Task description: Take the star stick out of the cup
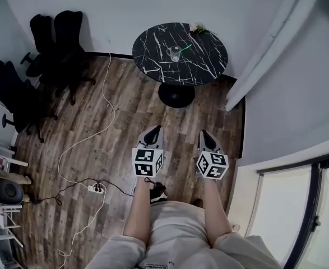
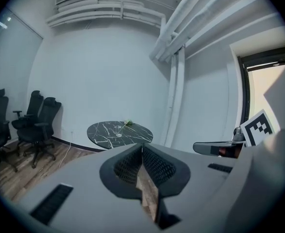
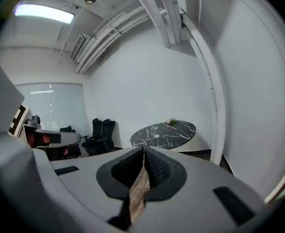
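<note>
- The left hand-held gripper (image 1: 155, 129) is clenched. Its own view shows the two ribbed pads (image 2: 130, 165) meeting at their tips with nothing between them.
- The right hand-held gripper (image 1: 205, 133) is clenched too, its jaws pressed together at the tips and empty.
- Both are held side by side over the wooden floor (image 1: 97, 144), apart from each other and pointing toward the desk (image 1: 153, 52). They are well apart from it.
- The desk is round, black with white veins, and stands on a single foot by the wall.
- The cup (image 1: 175, 53), clear glass, stands upright near the middle of the desk.
- The star stick (image 1: 185, 47) is green and sits in the cup, leaning out over its rim toward the right edge of the desk.
- A small leafy sprig (image 1: 198, 28) lies at the far edge of the desk, apart from the cup.
- Black chairs (image 1: 58, 38) are grouped by the wall to the left of the desk.
- A white cable (image 1: 105, 108) runs across the floor to a power strip (image 1: 96, 188) near the person's feet.
</note>
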`<state>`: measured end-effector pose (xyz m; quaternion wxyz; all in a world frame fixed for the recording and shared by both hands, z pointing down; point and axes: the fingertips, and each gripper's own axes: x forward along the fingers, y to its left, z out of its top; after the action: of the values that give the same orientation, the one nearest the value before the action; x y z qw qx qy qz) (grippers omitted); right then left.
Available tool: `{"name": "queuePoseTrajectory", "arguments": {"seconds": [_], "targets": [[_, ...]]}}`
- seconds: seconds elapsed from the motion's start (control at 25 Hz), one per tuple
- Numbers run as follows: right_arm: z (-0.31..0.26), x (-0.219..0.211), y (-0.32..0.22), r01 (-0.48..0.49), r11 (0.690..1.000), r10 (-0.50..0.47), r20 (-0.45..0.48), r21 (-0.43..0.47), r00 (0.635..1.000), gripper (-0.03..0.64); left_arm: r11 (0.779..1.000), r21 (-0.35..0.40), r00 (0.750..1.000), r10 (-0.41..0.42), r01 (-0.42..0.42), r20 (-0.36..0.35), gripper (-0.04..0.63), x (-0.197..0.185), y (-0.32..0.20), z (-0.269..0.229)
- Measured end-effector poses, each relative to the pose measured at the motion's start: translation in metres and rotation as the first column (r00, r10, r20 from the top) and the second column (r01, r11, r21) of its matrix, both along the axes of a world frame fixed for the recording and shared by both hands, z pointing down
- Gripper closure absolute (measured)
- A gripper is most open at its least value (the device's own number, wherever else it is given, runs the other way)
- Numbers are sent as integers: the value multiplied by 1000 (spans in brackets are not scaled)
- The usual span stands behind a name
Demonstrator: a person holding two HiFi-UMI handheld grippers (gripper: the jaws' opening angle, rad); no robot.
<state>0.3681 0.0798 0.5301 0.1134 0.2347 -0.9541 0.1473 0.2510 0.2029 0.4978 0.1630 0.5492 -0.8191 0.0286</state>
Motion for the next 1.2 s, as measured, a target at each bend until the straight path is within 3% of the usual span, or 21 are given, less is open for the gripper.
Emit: {"name": "queuePoseTrajectory", "arguments": {"seconds": [0.32, 0.68, 0.88, 1.2], "targets": [[10, -39, 28, -40, 999, 40, -24, 14, 999, 581, 1000, -12, 999, 3, -3, -32, 572, -57, 39, 11], [22, -79, 15, -48, 999, 48, -22, -10, 999, 581, 999, -35, 999, -33, 31, -37, 572, -97, 55, 29], [23, -117, 5, -13, 1000, 13, -30, -6, 999, 581, 999, -27, 998, -47, 46, -35, 572, -131, 41, 26], [5, -178, -55, -45, 999, 45, 19, -7, 999, 581, 999, -45, 999, -13, 12, -30, 572, -182, -19, 21]]}}
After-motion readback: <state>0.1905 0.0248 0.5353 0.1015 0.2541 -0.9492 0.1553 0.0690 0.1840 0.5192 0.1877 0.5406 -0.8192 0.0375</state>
